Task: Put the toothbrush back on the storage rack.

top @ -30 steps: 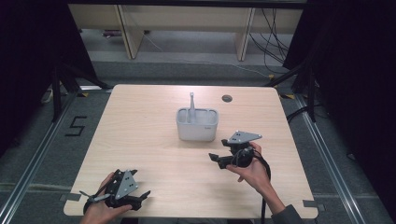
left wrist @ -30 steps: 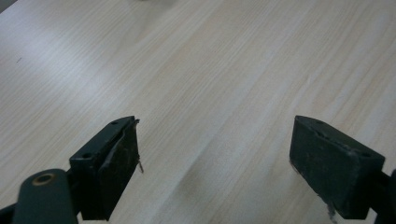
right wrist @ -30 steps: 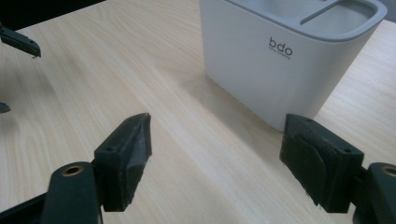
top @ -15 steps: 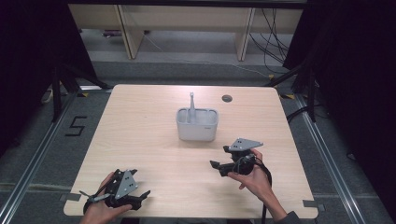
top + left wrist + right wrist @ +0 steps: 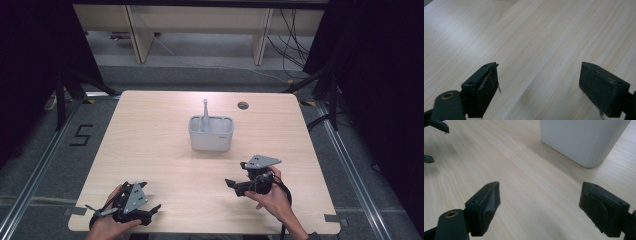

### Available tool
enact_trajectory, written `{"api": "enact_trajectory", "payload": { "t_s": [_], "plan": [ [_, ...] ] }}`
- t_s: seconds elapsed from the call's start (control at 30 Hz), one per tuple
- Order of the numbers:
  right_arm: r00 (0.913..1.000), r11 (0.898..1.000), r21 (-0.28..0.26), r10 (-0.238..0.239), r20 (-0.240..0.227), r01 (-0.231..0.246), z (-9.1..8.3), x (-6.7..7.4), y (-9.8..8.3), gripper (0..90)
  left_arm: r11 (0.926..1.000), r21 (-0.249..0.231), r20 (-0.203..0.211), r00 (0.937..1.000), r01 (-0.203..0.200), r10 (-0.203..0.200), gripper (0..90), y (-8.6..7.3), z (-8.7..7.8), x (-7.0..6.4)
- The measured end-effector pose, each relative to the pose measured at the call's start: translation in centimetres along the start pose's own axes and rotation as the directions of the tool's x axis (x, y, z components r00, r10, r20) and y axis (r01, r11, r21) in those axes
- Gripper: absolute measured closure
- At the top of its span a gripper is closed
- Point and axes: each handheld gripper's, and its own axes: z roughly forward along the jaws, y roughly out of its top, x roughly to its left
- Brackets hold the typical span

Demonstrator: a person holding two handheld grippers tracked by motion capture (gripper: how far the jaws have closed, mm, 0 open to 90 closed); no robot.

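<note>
I hold my left gripper [image 5: 150,212] low over the near left corner of the light wooden surface [image 5: 150,145]. In the left gripper view its fingers [image 5: 482,87] stand wide apart with nothing between them, bare wood grain running under the gap. My right gripper [image 5: 231,184] sits over the near right part of the surface, my right hand [image 5: 272,197] wrapped around its body and the grey three-cornered plate [image 5: 260,161] on top. Its fingers [image 5: 486,206] are spread wide as well, holding nothing. A white bin [image 5: 211,133] stands near the middle of the surface, well ahead of both grippers, with a pale upright handle [image 5: 205,114] rising from its left side. In the right gripper view the bin [image 5: 581,140] stands ahead and to the right of the open gap, apart from both fingers. A small dark round hole [image 5: 243,105] lies in the surface beyond the bin.
</note>
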Motion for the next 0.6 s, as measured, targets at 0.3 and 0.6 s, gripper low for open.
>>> {"api": "enact_trajectory", "payload": {
  "t_s": [0.3, 0.6],
  "plan": [
    [0.9999, 1.000, 0.018, 0.016, 0.001, -0.016, -0.4, 0.4, -0.9, 16.7, 1.0000, 0.005, 0.004, 1.0000, -0.006, 0.006, 15.3, 0.0, 0.0, 0.0],
    [0.9998, 0.999, 0.047, -0.019, -0.007, 0.020, -0.4, 0.9, -1.5, 16.6, 0.9999, -0.004, -0.009, 0.9999, 0.011, -0.011, 15.2, 0.0, 0.2, -0.1]
  ]
}}
